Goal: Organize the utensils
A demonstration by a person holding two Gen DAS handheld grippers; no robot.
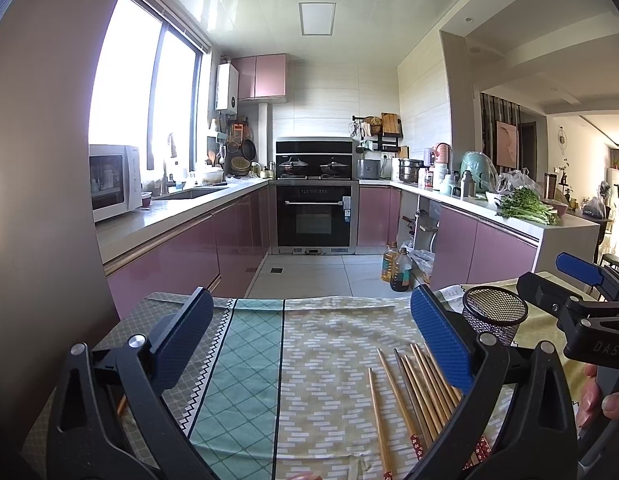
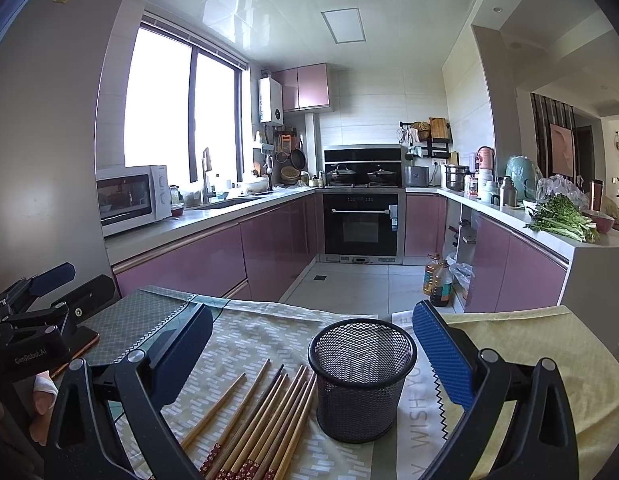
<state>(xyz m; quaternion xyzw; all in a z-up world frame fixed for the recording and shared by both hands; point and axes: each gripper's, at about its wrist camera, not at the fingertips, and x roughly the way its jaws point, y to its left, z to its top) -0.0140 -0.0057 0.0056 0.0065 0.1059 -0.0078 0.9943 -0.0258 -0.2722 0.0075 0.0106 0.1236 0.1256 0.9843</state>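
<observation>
- The left gripper (image 1: pixel 309 340) has its fingers spread wide with nothing between them; it hovers above the patterned cloth (image 1: pixel 329 360).
- The right gripper (image 2: pixel 313 348) is likewise spread and empty.
- In the right wrist view the chopsticks (image 2: pixel 261 420) lie loose in a fan at 7 o'clock, just beside the mesh cup (image 2: pixel 361 376).
- The cup stands upright near the centre and looks empty.
- My reading: nothing is sorted yet; every chopstick remains to be picked up and stood in the cup.

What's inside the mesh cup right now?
Nothing visible: the mesh cup stands upright and looks empty through its open top and mesh wall. Its floor is hidden by the near wall. All chopsticks lie on the cloth beside it.
</observation>
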